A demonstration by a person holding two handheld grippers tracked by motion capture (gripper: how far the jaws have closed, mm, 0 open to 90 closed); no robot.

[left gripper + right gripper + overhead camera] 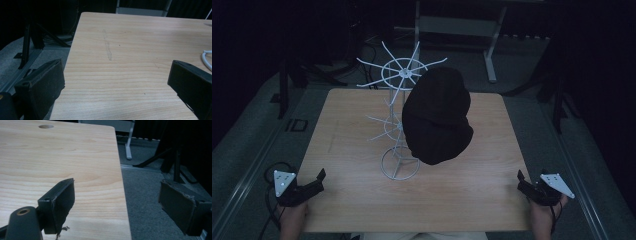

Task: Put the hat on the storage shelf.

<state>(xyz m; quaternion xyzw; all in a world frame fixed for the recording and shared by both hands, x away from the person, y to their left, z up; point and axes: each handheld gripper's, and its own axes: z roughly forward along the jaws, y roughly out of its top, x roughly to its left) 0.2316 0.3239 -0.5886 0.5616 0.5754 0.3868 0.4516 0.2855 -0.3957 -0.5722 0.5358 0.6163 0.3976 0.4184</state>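
High view: black hat (438, 116) hung on white wire rack (399, 117) mid-table, left gripper (314, 181) at 7 o'clock, right gripper (523, 183) at 4 o'clock, both well apart from it; left gripper view: jaws wide apart over bare wooden table (130, 50); right gripper view: jaws spread, astride table edge.

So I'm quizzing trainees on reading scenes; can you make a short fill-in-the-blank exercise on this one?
1. The black hat hangs on a white wire ____ that stands on the wooden table.
2. The jaws of the left claw stand ____.
3. The right claw sits at the table's ____ edge.
4. Neither claw touches the ____.

Missing words: rack; open; right; hat
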